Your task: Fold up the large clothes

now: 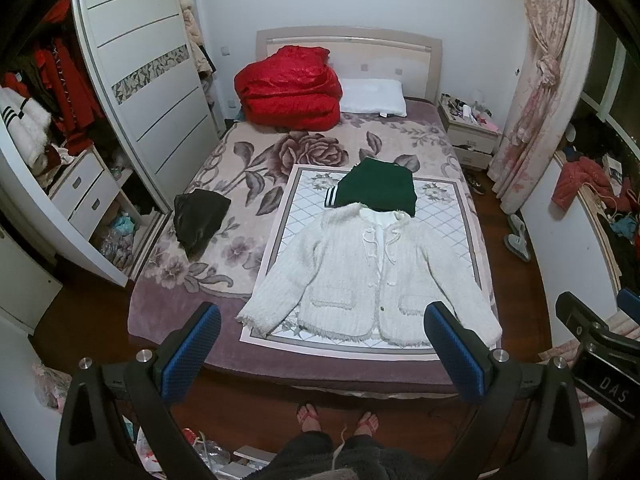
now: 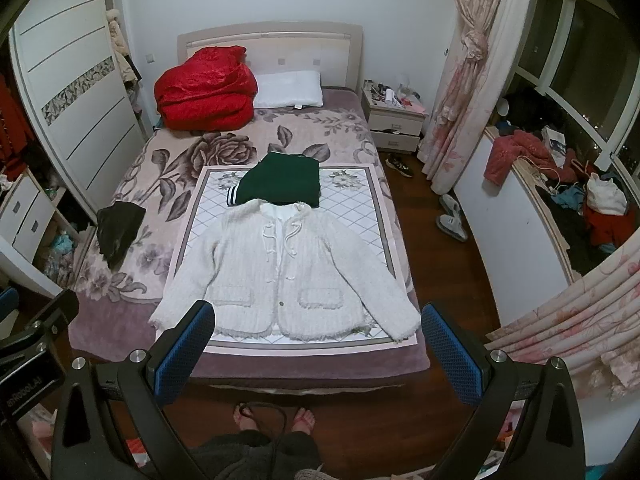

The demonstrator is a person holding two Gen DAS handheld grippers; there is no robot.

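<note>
A fluffy white cardigan [image 1: 362, 276] [image 2: 280, 276] lies flat and face up, sleeves spread, on a diamond-patterned mat [image 1: 296, 208] [image 2: 356, 216] at the foot of the bed. A folded dark green garment [image 1: 376, 188] [image 2: 282, 184] rests just beyond its collar. My left gripper [image 1: 326, 320] hangs open, high above the bed's near edge, nothing between its blue pads. My right gripper [image 2: 318, 320] is open too, at a similar height over the cardigan's hem. The right gripper's body [image 1: 596, 336] shows at the left wrist view's right edge.
A crumpled black garment [image 1: 200, 220] [image 2: 118, 228] lies on the floral bedspread, left of the mat. A red quilt [image 1: 292, 88] and white pillow [image 1: 374, 96] sit by the headboard. The person's sandalled feet [image 1: 308, 416] stand on wood floor. Wardrobe left, nightstand [image 2: 396, 120] and curtains right.
</note>
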